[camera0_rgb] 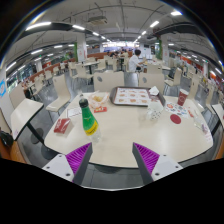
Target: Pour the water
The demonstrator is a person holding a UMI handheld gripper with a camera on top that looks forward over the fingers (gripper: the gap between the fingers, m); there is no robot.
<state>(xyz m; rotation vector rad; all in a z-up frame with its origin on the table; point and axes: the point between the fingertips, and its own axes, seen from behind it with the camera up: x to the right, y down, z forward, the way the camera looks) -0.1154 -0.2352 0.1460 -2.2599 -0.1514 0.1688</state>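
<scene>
A bottle (88, 117) with a red cap, yellow middle and green base stands on the pale round table (120, 135), ahead of my left finger and somewhat beyond it. My gripper (112, 158) hangs over the table's near edge, open, with nothing between its purple pads (78, 156). No cup or glass can be made out for certain; small white and red items (176, 118) lie to the far right on the table.
A dark-framed tray (131, 96) lies at the table's far side. A red-lined box (63, 126) sits left of the bottle and another red item (99, 103) behind it. Chairs and more tables fill the hall beyond, where a person (134, 62) stands.
</scene>
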